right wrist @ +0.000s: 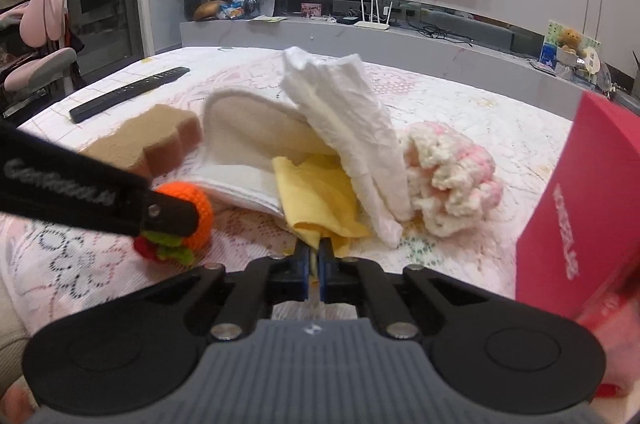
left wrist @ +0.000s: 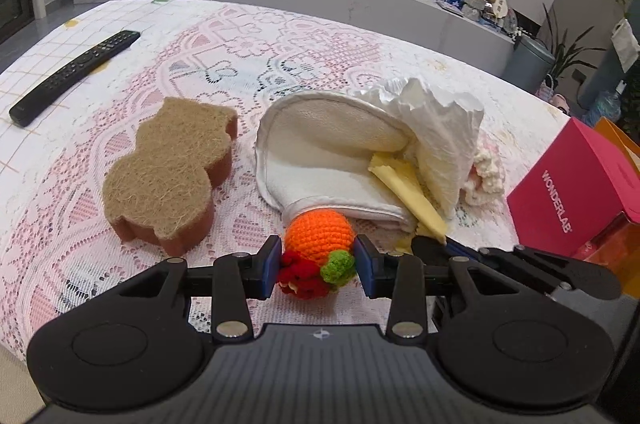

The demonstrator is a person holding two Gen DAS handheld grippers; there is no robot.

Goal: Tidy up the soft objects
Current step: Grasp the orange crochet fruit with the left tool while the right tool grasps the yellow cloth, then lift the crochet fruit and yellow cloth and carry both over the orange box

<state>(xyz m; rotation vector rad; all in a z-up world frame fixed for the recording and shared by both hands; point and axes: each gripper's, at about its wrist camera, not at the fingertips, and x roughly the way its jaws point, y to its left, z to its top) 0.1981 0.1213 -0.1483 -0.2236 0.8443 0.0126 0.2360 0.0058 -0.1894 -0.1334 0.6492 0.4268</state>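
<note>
The left gripper (left wrist: 316, 266) was closed about halfway on a crocheted orange ball (left wrist: 320, 238) with red and green tufts, its blue pads touching both sides. The right gripper (right wrist: 315, 266) was pinched nearly shut on the near corner of a thin yellow cloth (right wrist: 316, 197). Behind the ball lay a folded white pad (left wrist: 320, 159) under crinkled white paper (left wrist: 440, 127); left of it, a fibrous brown sponge (left wrist: 168, 167), long axis running away toward the remote (left wrist: 76, 75).

my left gripper (left wrist: 316, 266) clamps an orange crochet fruit (left wrist: 320, 238); my right gripper (right wrist: 315, 264) pinches the yellow cloth (right wrist: 316, 199). a white tissue (right wrist: 348, 143) drapes over it, brown sponge (left wrist: 168, 167) left, pink-white crochet piece (right wrist: 452, 183) right.
</note>
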